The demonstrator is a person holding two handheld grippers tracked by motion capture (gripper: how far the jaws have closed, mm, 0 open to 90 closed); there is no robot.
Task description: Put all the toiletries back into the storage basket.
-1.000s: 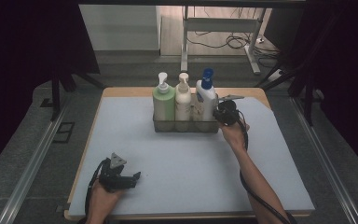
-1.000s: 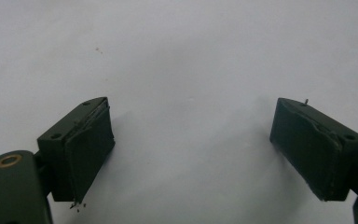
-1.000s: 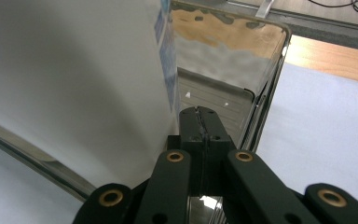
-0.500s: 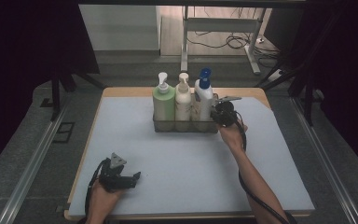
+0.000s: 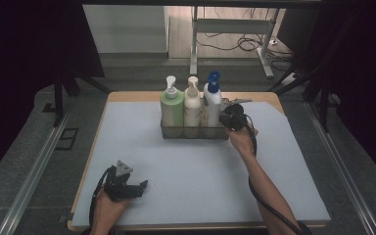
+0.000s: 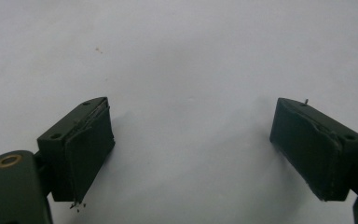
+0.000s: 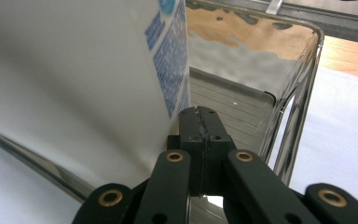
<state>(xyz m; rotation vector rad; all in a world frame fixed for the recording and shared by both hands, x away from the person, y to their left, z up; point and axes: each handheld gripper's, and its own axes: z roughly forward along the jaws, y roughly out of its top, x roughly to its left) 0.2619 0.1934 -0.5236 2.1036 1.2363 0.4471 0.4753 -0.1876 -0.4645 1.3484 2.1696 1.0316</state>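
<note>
From above, I hold two grippers over one pale blue-grey surface [image 5: 186, 171]. At about twelve o'clock on that surface stands one clear rack [image 5: 194, 130] holding three pump bottles in a row: one green bottle [image 5: 172, 108] at its nine o'clock end, one cream bottle [image 5: 192, 108] in the middle, and one white bottle with a blue pump [image 5: 212, 102] at its three o'clock end.

My right gripper [image 5: 233, 119] is at the rack's three o'clock end, just beside the white bottle. In the right gripper view its jaws are pressed flat together with nothing between them, the tips [image 7: 200, 126] just inside the rack's clear wall [image 7: 303, 84], close against the white bottle [image 7: 88, 79] with blue print; I cannot tell whether they touch it.

My left gripper [image 5: 127, 186] rests near seven o'clock on the surface, well apart from the rack. In the left gripper view its jaws stand wide open, with one pad [image 6: 89, 149] to either side and bare surface [image 6: 186, 70] between them.
</note>
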